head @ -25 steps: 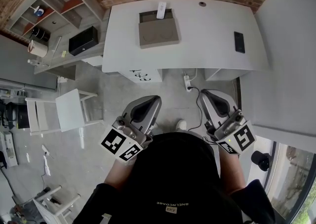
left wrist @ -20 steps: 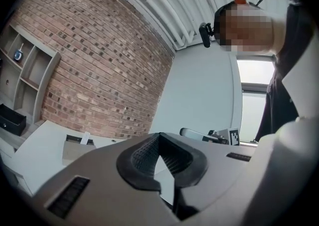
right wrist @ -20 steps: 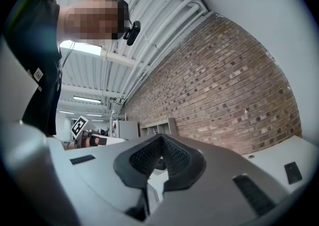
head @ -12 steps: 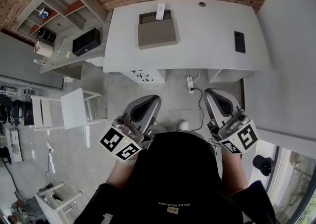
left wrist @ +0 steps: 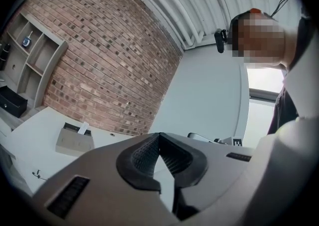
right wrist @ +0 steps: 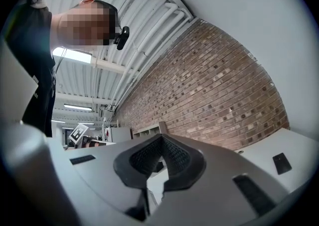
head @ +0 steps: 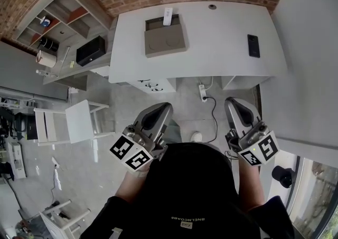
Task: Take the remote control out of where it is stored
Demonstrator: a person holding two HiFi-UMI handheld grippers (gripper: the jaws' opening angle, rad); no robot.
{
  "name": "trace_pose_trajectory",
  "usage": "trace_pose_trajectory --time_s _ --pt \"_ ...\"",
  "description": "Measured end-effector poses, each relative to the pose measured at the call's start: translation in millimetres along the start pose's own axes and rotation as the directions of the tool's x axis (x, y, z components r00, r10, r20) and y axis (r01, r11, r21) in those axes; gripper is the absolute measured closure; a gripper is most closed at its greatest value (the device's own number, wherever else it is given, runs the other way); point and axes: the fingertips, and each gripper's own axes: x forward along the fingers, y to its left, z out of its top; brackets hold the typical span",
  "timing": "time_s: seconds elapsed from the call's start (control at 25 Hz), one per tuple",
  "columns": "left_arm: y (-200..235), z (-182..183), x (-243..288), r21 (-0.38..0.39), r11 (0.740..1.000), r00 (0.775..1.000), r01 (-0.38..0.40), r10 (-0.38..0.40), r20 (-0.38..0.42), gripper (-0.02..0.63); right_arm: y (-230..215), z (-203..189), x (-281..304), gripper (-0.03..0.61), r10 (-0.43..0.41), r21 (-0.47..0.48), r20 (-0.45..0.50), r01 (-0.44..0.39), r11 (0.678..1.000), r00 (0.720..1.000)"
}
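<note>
Status: approach phase, no contact made. The remote control (head: 167, 16) is a slim white unit standing on end in the rear slot of a grey-brown storage box (head: 165, 37), which rests on the white worktop (head: 222, 32) in the upper centre of the head view, against the brick wall. The left gripper view shows the same box and remote control (left wrist: 82, 128) small at lower left, well apart from the claw. The left claw (head: 162, 108) and right claw (head: 233, 104) are both carried low in the frame, close to the person's body and above the floor. Each is fully closed, pads meeting at the tips with nothing between them (confirmed in the left gripper view (left wrist: 159, 137) and the right gripper view (right wrist: 160, 140)). Change over the last second: both claws have drifted slightly lower in the head view, and the worktop has shifted a little without drawing noticeably nearer. Assessment: extraction has not begun. One claw must be opened and brought to the exposed upper end of the remote control. A flat black device (head: 254, 45) lies at the worktop's right, away from the box.
</note>
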Motion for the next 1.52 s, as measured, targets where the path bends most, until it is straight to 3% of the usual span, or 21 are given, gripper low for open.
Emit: trace_pose_trajectory --time_s 0.48,0.8,1.52 --pt "52 10 26 -0.042 0.999 0.999 0.031 -0.032 -0.009 0.607 -21 -9 42 0.575 -0.050 -0.022 -0.031 0.049 0.999 0.998" --pt "108 45 57 -0.047 0.993 0.994 0.111 -0.111 0.013 0.607 -48 -13 107 0.575 -0.081 -0.024 -0.040 0.080 0.997 0.996" --pt "247 104 110 -0.062 0.986 0.987 0.155 -0.157 -0.030 0.607 -90 -22 260 0.575 -0.135 -0.040 -0.093 0.132 0.991 0.986"
